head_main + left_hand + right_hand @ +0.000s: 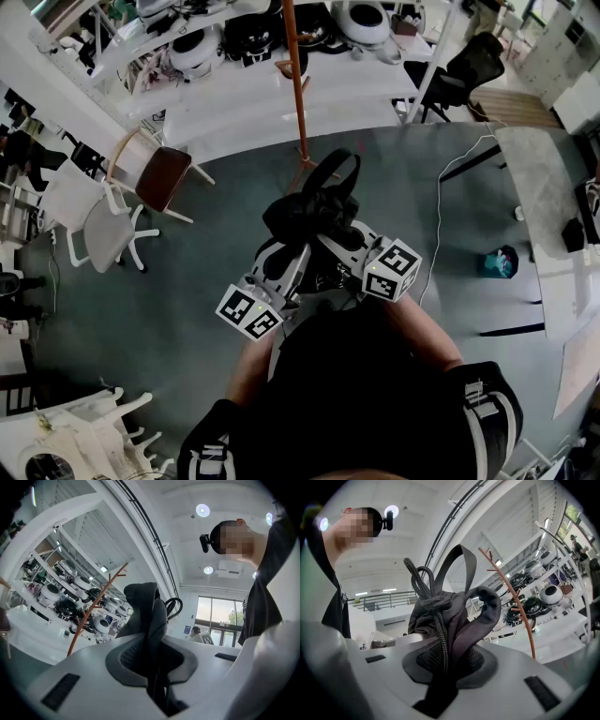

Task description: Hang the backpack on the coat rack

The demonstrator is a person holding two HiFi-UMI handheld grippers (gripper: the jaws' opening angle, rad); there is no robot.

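A black backpack (314, 211) hangs bunched between my two grippers, its carry loop (339, 167) sticking up on the far side. My left gripper (289, 251) is shut on a fold of its dark fabric (149, 620). Shut on another gathered fold and a knotted drawstring cord (433, 606) is my right gripper (336, 246). The coat rack is a thin orange pole (297, 84) standing just beyond the backpack; its branching hooks (117, 576) show in the left gripper view, and its top (494, 566) in the right gripper view.
A brown chair (159, 178) and a white office chair (98, 230) stand to the left. White benches with round machines (244, 42) run behind the rack. A grey table (544, 197) is at the right, a black office chair (469, 66) at the back right.
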